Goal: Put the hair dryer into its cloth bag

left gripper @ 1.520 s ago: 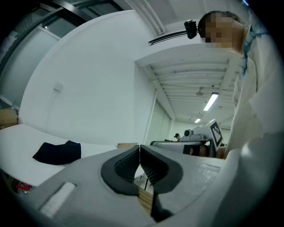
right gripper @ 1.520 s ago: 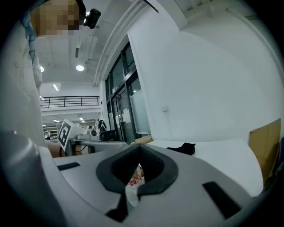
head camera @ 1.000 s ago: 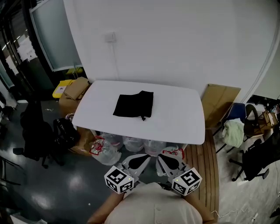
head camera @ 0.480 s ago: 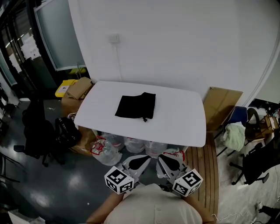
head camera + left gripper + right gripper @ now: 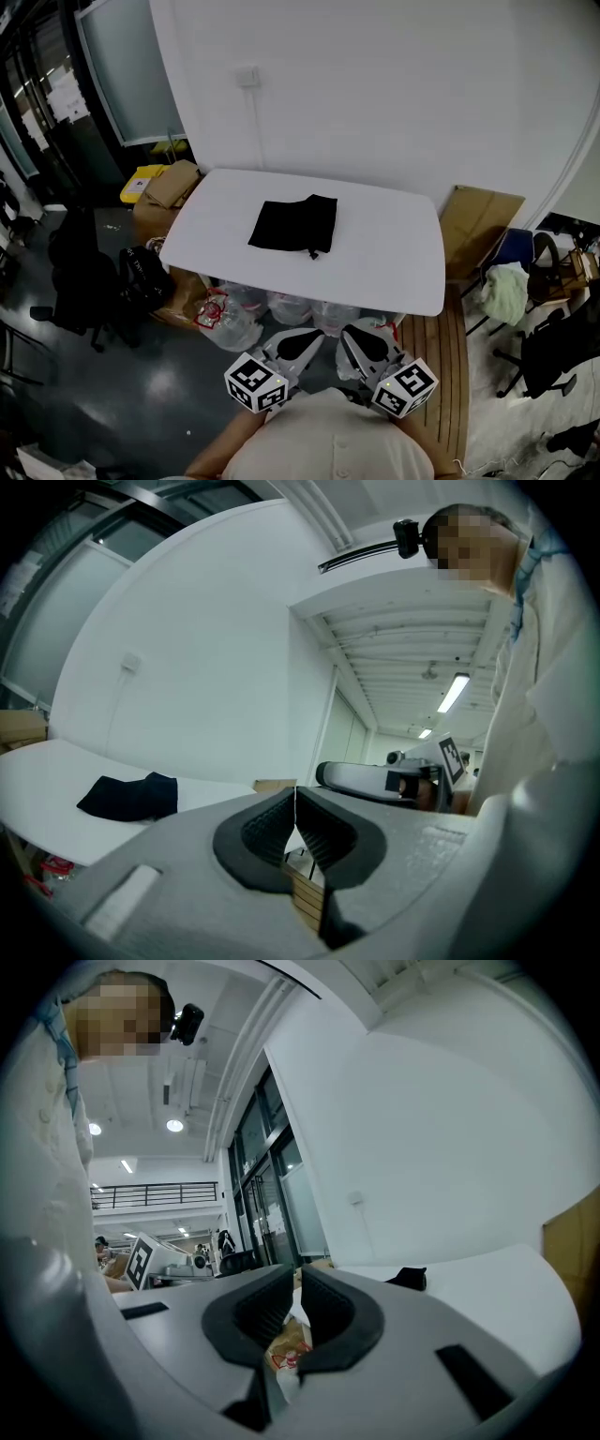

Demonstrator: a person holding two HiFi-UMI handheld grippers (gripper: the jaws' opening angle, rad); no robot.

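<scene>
White table (image 5: 394, 253) sits mid-frame, the black cloth bag (image 5: 293, 225) flat at its centre, drifted slightly right in the frame since a second ago. Your left gripper (image 5: 311, 337) and right gripper (image 5: 349, 336) stay at bottom centre, jaws together, empty.

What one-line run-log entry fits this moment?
cloth bag: on table; hair dryer: unseen; left tongs: shut, empty; right tongs: shut, empty

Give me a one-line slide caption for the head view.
Shut and empty, the left gripper and right gripper hover short of the white table bearing a black cloth bag.
</scene>
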